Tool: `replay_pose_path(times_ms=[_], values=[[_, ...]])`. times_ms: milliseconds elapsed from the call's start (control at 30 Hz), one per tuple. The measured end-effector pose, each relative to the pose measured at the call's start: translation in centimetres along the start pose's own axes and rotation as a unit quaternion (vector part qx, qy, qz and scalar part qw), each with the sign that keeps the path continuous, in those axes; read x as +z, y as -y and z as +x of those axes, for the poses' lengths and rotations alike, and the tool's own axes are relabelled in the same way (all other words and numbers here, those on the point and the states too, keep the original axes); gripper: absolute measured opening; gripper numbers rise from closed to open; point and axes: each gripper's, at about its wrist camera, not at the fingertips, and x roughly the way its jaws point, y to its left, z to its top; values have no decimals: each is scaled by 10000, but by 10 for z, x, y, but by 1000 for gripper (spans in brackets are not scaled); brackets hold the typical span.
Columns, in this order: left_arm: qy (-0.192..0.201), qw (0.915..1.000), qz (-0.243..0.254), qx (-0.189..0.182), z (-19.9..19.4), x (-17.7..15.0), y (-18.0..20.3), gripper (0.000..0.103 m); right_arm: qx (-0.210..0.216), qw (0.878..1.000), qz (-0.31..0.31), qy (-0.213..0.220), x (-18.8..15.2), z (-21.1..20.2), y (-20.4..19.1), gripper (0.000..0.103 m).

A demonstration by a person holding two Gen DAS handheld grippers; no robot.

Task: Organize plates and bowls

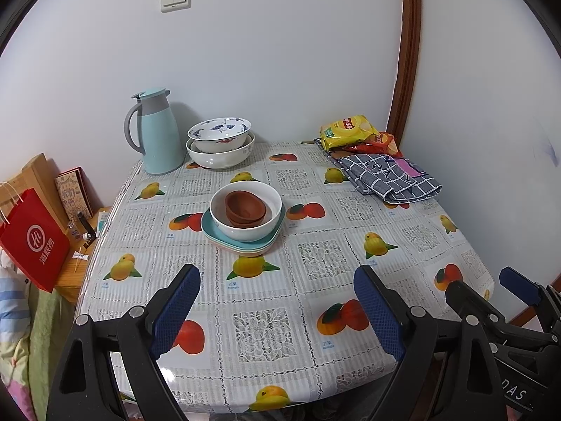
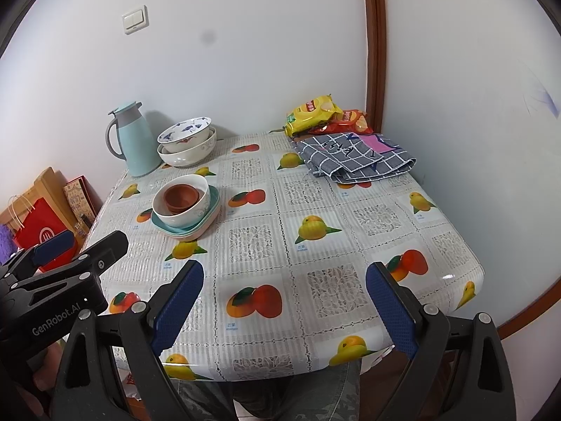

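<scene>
You hold both grippers above the near edge of a table (image 1: 315, 182) covered in a glossy fruit-print cloth. Your left gripper (image 1: 277, 312) has its blue-padded fingers spread wide with nothing between them; your right gripper (image 2: 285, 310) is likewise spread wide and holds nothing. At mid-table, small brown clay bowls (image 1: 244, 207) sit nested inside a white ceramic bowl (image 1: 245, 226), which rests on a stack of rounded-square plates (image 1: 214, 233), teal on top. Behind them, near the wall, a blue-patterned white porcelain bowl (image 1: 220, 132) sits inside a larger white bowl (image 1: 219, 158), just beside a pale-blue thermos jug with a grey handle (image 1: 157, 133). At the far right corner, a folded grey checked cloth (image 1: 389, 177) lies touching yellow and red snack bags (image 1: 350, 133). A red paper bag (image 1: 35, 242) stands off the table's left side.
</scene>
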Motion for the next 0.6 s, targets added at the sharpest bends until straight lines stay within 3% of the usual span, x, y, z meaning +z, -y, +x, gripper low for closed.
replay_pose_path(times_ms=[600], values=[[52, 9999, -22, 124, 7, 5, -8, 89, 16, 10000, 16, -29, 1, 8, -2, 93]])
